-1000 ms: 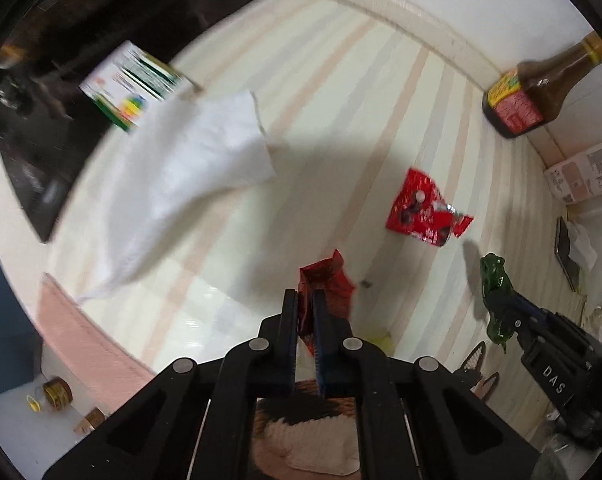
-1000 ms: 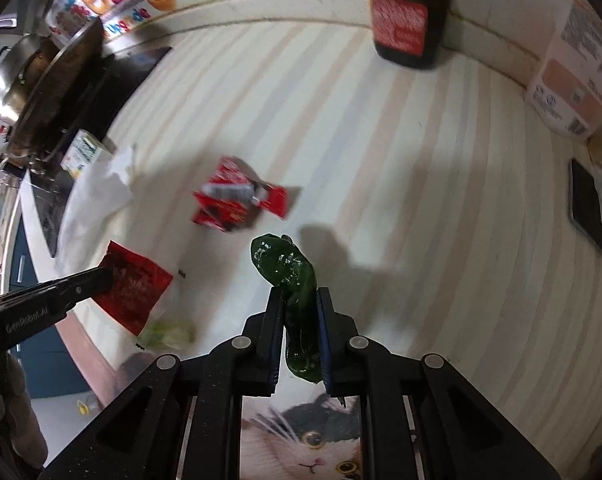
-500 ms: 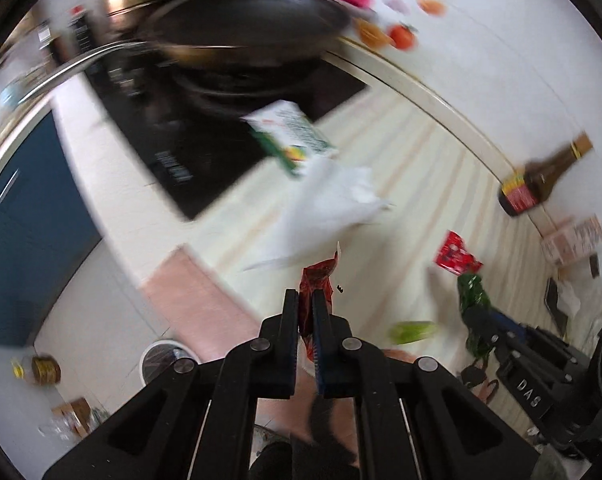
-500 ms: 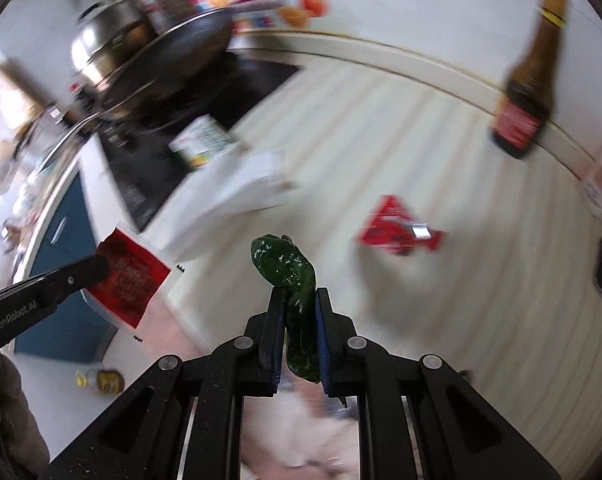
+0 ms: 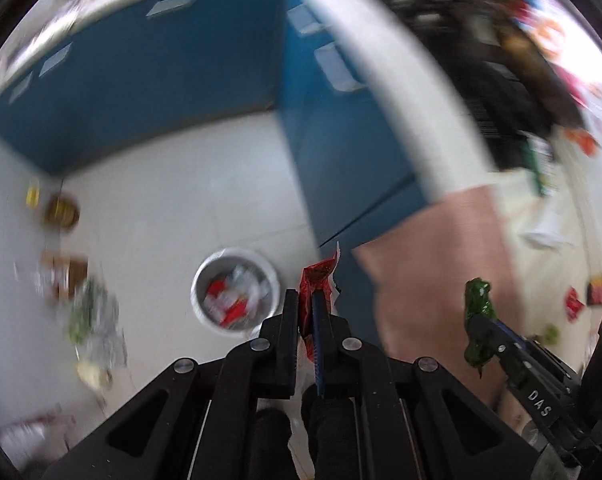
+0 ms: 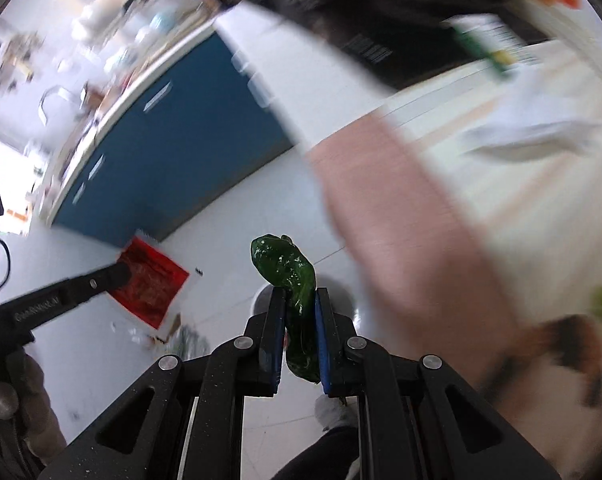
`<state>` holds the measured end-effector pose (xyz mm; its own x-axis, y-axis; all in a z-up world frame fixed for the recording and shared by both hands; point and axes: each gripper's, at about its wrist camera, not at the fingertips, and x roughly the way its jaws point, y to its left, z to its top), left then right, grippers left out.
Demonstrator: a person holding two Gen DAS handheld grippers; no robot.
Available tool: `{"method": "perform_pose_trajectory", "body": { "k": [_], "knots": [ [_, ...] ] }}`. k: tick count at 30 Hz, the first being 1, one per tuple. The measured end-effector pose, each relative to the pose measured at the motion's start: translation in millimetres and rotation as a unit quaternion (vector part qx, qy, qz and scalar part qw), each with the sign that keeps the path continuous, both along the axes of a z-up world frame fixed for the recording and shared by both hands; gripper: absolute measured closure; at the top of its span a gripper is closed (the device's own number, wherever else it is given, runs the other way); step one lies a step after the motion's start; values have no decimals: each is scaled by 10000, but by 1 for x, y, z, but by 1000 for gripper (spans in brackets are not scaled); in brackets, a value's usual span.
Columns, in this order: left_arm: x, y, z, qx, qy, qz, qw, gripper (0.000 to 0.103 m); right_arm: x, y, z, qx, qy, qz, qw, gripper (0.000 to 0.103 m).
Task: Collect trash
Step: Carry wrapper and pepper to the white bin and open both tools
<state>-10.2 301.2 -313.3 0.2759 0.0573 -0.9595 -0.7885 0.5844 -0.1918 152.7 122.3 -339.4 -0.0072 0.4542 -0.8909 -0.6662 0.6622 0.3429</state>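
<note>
Both grippers have swung off the counter: left gripper (image 5: 308,303) clamps the red wrapper (image 5: 316,280), right gripper (image 6: 297,307) clamps the green wrapper (image 6: 291,276), seemingly above the bin (image 5: 237,262).

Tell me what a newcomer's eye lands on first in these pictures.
The red wrapper pinched in the left gripper, above the round bin of trash on the white floor. Then the crumpled green wrapper clamped in the right gripper, with blue cabinets behind.
</note>
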Motion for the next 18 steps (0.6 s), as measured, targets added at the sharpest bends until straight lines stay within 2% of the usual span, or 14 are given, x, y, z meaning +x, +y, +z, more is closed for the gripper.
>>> {"method": "perform_pose_trajectory", "body": {
  "k": [4,8,9,12,14,18],
  "knots": [
    [-47,32,-83,-444,274,564,9970,100,-34,49,-71,-228,292,386,9986,88],
    [-85,58,-190,-962,447,1080,9885,100,-61,88,-168,-510,660,677,9942,88],
    [-91,61,-210,-1041,461,1174,9865,100,-68,99,-203,-585,824,748,9921,88],
    [-108,74,-283,-1327,513,1443,9792,100,-80,121,-284,-749,1086,873,9874,88],
    [-117,80,-332,-1497,530,1597,9743,99,-84,131,-326,-832,1206,937,9848,88],
    [-123,89,-395,-1728,558,1729,9681,98,-93,152,-418,-1102,1494,1020,9773,87]
  ]
}}
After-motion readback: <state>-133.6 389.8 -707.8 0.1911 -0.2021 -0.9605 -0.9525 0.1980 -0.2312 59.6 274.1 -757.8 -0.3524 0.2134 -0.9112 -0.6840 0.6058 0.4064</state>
